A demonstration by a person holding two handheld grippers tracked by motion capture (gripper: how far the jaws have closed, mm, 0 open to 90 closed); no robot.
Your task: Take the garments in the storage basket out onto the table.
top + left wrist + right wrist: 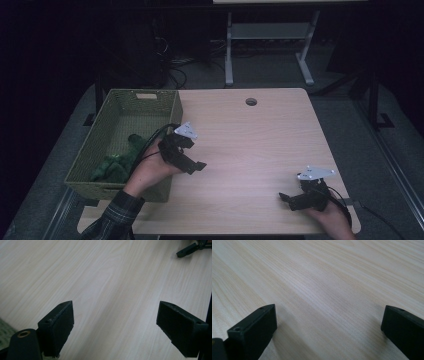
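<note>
Since the soft green plush toy [117, 162] lies inside the woven olive basket [172, 107] just behind the left gripper [192, 165], both it and the right gripper [290, 198] are held spread and empty over the pale wooden table [250, 135], probably as nothing remains to be grasped.

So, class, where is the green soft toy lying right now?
In the high view, the green soft toy lies inside the woven basket at the table's left, beside the left gripper.
</note>
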